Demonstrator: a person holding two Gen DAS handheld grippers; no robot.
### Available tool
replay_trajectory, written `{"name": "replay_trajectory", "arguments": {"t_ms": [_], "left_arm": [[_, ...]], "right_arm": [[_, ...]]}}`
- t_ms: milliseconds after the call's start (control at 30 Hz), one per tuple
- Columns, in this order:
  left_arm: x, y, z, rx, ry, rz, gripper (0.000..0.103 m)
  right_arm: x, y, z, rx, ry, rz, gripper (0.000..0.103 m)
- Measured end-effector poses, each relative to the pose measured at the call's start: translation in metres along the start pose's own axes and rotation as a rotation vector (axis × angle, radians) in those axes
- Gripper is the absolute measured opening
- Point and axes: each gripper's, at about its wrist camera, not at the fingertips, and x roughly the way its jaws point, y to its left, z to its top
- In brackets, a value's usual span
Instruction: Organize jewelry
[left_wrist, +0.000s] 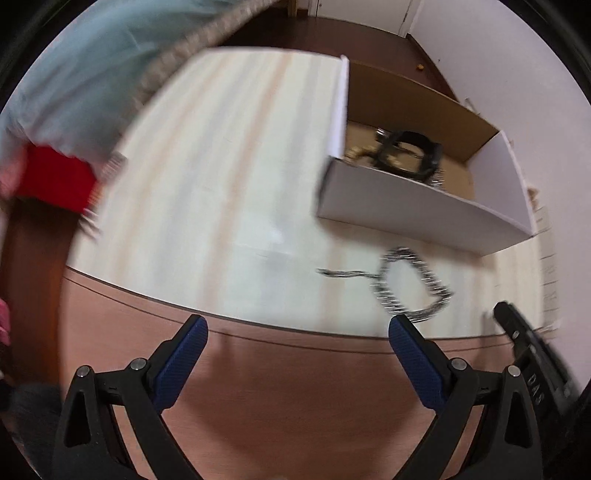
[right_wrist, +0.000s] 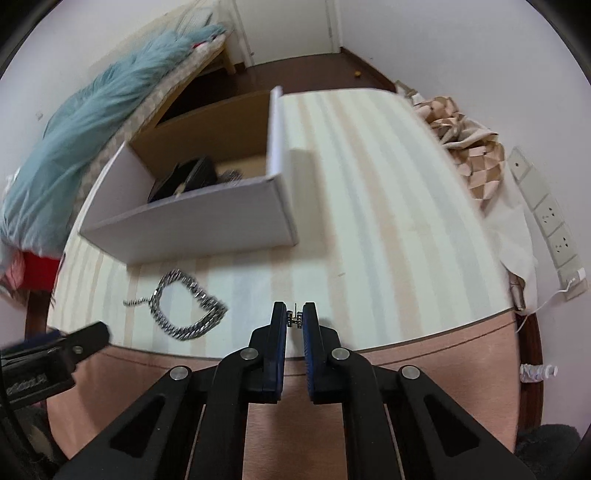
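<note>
A small room with white walls and dark flooring holds a desk (right_wrist: 388, 192) covered by a pale striped cloth. Near its front edge, the right gripper (right_wrist: 295, 320) is closed on a tiny silver earring (right_wrist: 294, 320), pinched only at the fingertips. The piece is so small it could slip or twist free if lifted toward the open white box (right_wrist: 207, 225) at the desk's back left. A chunky silver chain bracelet (right_wrist: 186, 308) lies looped in front of the box, beside the left gripper (left_wrist: 297, 332), whose jaws stand wide and empty; its dangling tail could snag.
</note>
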Motion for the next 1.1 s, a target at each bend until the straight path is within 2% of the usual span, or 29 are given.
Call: {"name": "replay_trajectory", "arguments": {"t_ms": [100,167,233,300,333,400,500,533,767,1100], "left_arm": [[0.012,-0.012,0.005,-0.003,0.021,-0.055,0.099],[0.016,-0.021,0.007,0.015,0.013,-0.059,0.097],[0.021,-0.034,0.009,0.056,0.001,-0.046,0.080],[0.025,-0.044,0.010,0.088,-0.002,-0.023,0.070],[0.025,-0.049,0.010,0.113,-0.022,-0.012,0.056],[0.027,-0.058,0.008,0.162,-0.038,0.041,0.046],[0.026,-0.065,0.006,0.219,-0.072,0.082,0.009],[0.026,-0.064,0.006,0.224,-0.074,0.070,0.005],[0.008,-0.036,0.004,0.184,-0.097,-0.019,0.001],[-0.055,-0.016,0.008,0.156,-0.161,-0.136,0.000]], "right_arm": [[-0.007,-0.012,0.005,0.018,-0.017,-0.013,0.009],[-0.011,-0.018,0.006,0.027,-0.024,-0.023,0.009],[-0.012,-0.022,0.005,0.035,-0.023,-0.030,0.009],[-0.013,-0.027,0.002,0.048,-0.019,-0.033,0.009],[-0.013,-0.028,0.001,0.052,-0.018,-0.035,0.009],[-0.014,-0.029,-0.002,0.061,-0.016,-0.035,0.009],[-0.015,-0.028,-0.004,0.059,-0.014,-0.037,0.009],[-0.015,-0.027,-0.005,0.057,-0.015,-0.036,0.009],[-0.028,-0.023,0.001,0.062,-0.041,-0.010,0.009],[-0.063,-0.016,0.018,0.084,-0.099,0.064,0.009]]}}
